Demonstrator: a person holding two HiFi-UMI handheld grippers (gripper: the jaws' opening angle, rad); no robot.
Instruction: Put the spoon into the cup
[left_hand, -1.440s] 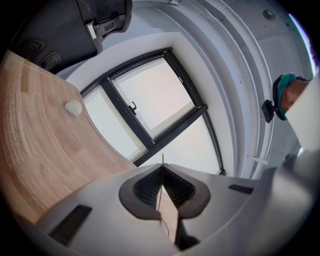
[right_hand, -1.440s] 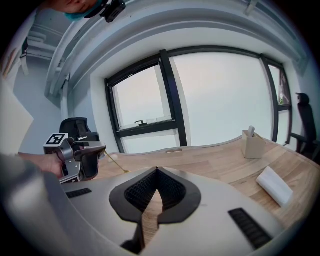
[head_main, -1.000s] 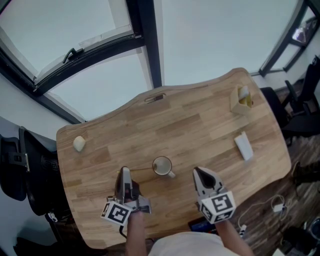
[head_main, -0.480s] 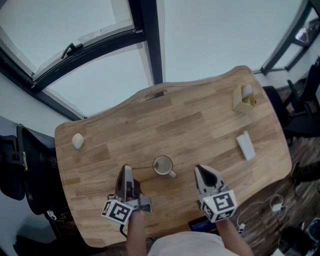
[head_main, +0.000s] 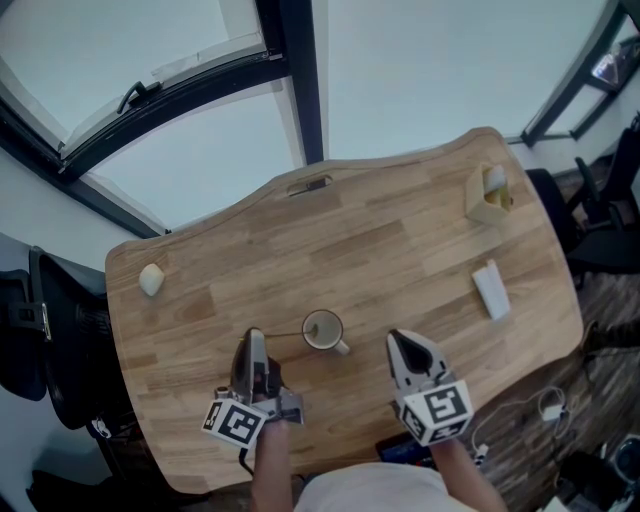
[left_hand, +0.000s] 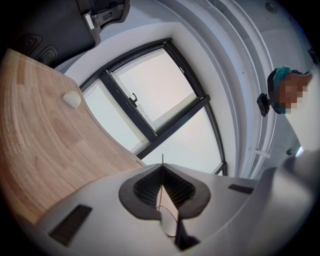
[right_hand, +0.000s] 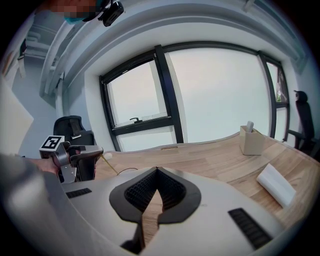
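A small pale cup (head_main: 323, 330) stands on the wooden table (head_main: 400, 250) near its front edge. My left gripper (head_main: 251, 340) sits just left of the cup and is shut on the thin handle of the spoon (head_main: 285, 336), which reaches rightward to the cup's rim. In the left gripper view the handle of the spoon (left_hand: 162, 161) pokes out as a fine line between the closed jaws of the gripper (left_hand: 162, 169). The right gripper view shows the spoon (right_hand: 111, 165) slanting down from the left gripper (right_hand: 99, 151). My right gripper (head_main: 400, 342) (right_hand: 157, 170) hovers right of the cup, shut and holding nothing.
A tan holder box (head_main: 487, 197) stands at the far right corner and a white folded item (head_main: 489, 290) lies near the right edge. A small pale lump (head_main: 151, 279) rests at the left edge. Black chairs (head_main: 50, 330) flank the table; dark-framed windows rise behind.
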